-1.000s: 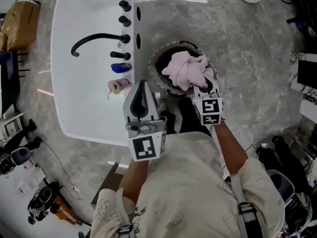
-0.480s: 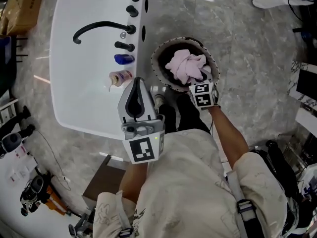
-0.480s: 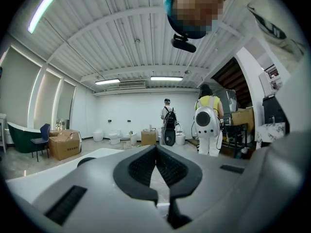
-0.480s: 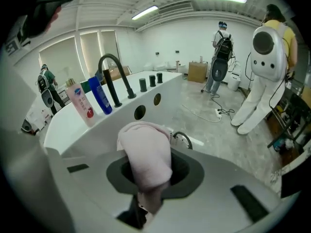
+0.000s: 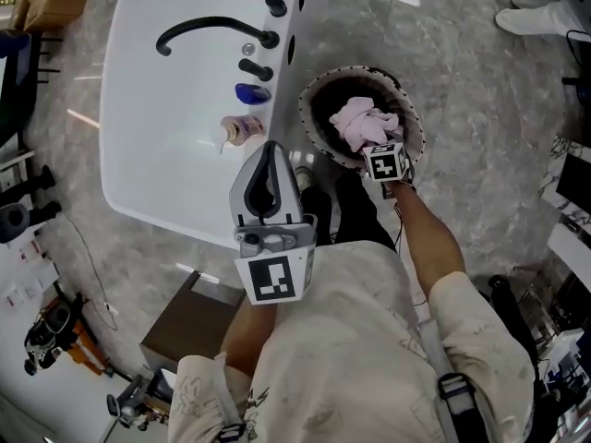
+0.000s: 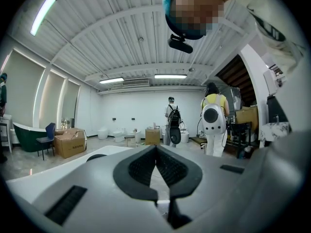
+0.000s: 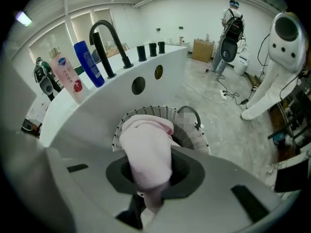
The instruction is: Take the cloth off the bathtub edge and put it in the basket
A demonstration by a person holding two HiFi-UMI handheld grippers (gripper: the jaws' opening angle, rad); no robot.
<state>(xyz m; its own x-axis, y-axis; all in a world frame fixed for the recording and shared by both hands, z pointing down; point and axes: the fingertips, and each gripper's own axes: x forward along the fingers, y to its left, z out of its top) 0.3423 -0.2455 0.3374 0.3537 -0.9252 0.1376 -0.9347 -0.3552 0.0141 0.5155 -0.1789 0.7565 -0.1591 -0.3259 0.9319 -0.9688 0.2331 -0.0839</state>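
The mouth of the basket (image 5: 312,109) is largely taken up by the cloth (image 5: 363,123) and by the right gripper (image 5: 380,146), which is clamped on that cloth. Only a dark crescent is left free along the far and left rim. The basket is set just beside the bathtub (image 5: 157,146) wall, so little room is left between them. The tub ledge is crowded by a black faucet (image 5: 208,33), black knobs (image 5: 275,5), a blue bottle (image 5: 251,92) and a pink bottle (image 5: 242,129). The near tub rim is overhung by the left gripper (image 5: 268,150). Open floor (image 5: 480,109) is found beyond the basket, crossed by a cable (image 7: 209,95).
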